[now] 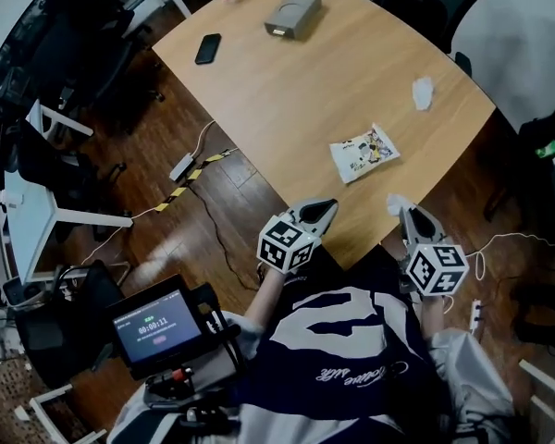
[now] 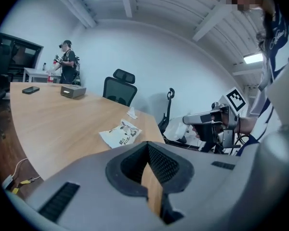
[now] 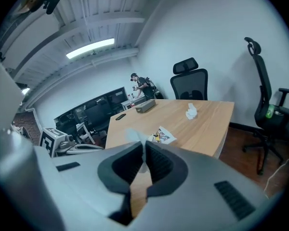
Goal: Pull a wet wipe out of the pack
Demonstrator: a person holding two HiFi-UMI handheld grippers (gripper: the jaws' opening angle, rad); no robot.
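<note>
While the right gripper [image 1: 404, 213] pinches a thin white wet wipe [image 1: 394, 202] over the near edge of the curved light-wood table [image 1: 287, 100], the left gripper [image 1: 322, 213] beside it has its jaws closed on nothing. Farther in, the printed white wipe pack [image 1: 363, 153] lies flat. A crumpled white tissue [image 1: 423, 92], a grey rectangular box [image 1: 292, 14] and a black phone [image 1: 207, 48] sit beyond it. A black office chair [image 3: 189, 81] stands by the table, on a dark wood floor [image 1: 250, 178].

Navy-and-white jersey [image 1: 344, 342], checker-marked cubes [image 1: 287, 243], grey jaws
</note>
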